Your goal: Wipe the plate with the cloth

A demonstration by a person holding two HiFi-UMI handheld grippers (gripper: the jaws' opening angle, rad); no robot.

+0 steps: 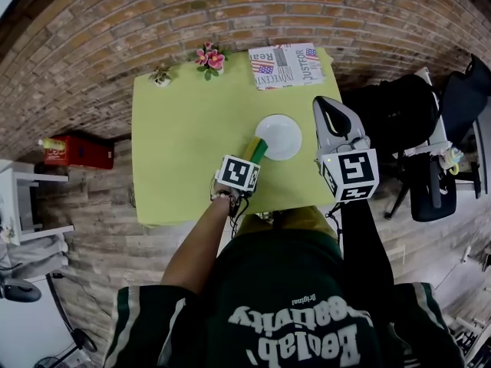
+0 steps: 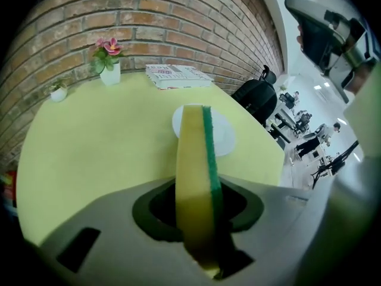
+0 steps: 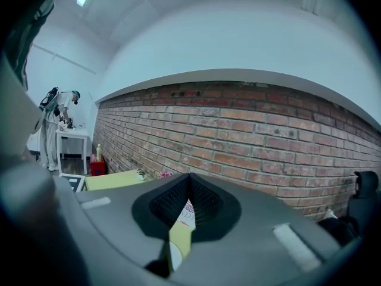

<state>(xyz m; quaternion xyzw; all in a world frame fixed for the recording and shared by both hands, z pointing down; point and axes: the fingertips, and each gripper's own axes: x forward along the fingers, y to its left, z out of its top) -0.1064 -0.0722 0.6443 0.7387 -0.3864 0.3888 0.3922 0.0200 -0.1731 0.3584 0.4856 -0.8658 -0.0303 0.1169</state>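
Left gripper [image 1: 249, 162] has its jaws clamped on the cloth [image 1: 258, 149], really a yellow sponge with a green scrub face. It is held on edge and sticks out well past the jaws, likely so the free end can do the rubbing. The tip sits at the near-left rim of the plate [image 1: 282, 135]; can't tell if it touches. The left gripper view shows the same: the cloth [image 2: 193, 159] runs up the middle, with the plate [image 2: 225, 139] behind its far end. The plate is white, looks empty, and sits about mid-table [image 1: 173, 144], right of centre.

Right gripper [image 1: 326, 112] is raised just right of the plate, jaws together on nothing, and isn't bracing it. I'd guess the plate may slide when wiped.

At the far edge, well apart from the plate, are a magazine [image 1: 285, 65], a pink flower pot [image 1: 210, 58] and a small plant pot [image 1: 160, 76]. Nothing blocks the wipe path. A red box [image 1: 73, 150] is on the floor to the left, and black chairs [image 1: 399, 113] stand to the right.
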